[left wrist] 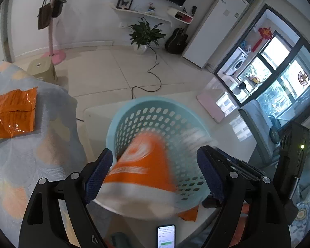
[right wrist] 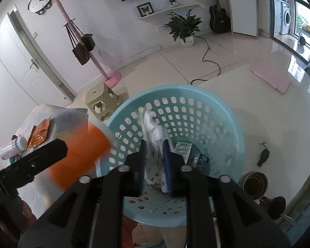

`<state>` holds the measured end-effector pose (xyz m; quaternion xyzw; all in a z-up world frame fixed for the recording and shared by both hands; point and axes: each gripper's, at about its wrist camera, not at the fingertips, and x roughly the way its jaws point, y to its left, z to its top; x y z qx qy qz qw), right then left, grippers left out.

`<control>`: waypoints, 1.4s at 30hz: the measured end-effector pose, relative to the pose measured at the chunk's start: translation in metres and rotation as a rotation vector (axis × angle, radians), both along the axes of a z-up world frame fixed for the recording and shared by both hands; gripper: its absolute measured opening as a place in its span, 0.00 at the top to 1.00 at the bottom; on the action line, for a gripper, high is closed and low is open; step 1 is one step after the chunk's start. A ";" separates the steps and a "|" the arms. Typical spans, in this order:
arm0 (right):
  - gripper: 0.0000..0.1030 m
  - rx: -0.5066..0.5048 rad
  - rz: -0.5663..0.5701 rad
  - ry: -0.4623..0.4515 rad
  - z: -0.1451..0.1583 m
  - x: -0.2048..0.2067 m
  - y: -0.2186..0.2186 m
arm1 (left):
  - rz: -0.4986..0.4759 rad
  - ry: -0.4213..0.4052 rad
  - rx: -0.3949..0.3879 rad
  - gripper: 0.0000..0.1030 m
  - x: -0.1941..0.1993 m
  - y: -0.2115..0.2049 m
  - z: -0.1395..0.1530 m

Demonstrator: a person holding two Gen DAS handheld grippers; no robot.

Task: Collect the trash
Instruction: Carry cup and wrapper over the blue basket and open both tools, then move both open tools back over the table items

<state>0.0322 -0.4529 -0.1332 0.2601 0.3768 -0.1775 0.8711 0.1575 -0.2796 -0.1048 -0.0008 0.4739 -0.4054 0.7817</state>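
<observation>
A light blue perforated basket [left wrist: 155, 105] [right wrist: 233, 111] stands on a white table. My left gripper [left wrist: 155, 165] is open above the basket's rim; a blurred orange and white wrapper [left wrist: 142, 165] [right wrist: 80, 155] lies loose between its jaws, at the basket's mouth. My right gripper [right wrist: 155, 150] is shut on a white printed wrapper [right wrist: 153, 132] and holds it over the inside of the basket. Small packets [right wrist: 184, 147] lie on the basket floor. Another orange wrapper [left wrist: 12, 113] [right wrist: 39, 134] lies on a cloth-covered surface to the left.
A phone [left wrist: 166, 236] lies near the table's front edge. A pink tablet [right wrist: 270, 78] lies on the table's far right; keys [right wrist: 263, 155] and a bowl [right wrist: 254, 184] lie right of the basket. A beige stool [right wrist: 101, 101] and a pink coat stand [right wrist: 111, 76] stand on the floor.
</observation>
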 end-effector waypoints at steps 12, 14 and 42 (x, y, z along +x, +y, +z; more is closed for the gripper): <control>0.70 -0.058 0.041 -0.067 0.031 -0.003 0.023 | -0.005 -0.113 -0.042 0.21 -0.014 0.024 0.031; 0.70 -0.072 0.061 -0.089 0.041 -0.002 0.033 | 0.009 -0.152 -0.054 0.21 -0.017 0.036 0.043; 0.77 -0.217 0.590 -0.212 0.057 0.108 0.276 | 0.616 -0.266 -0.066 0.21 0.078 0.353 0.091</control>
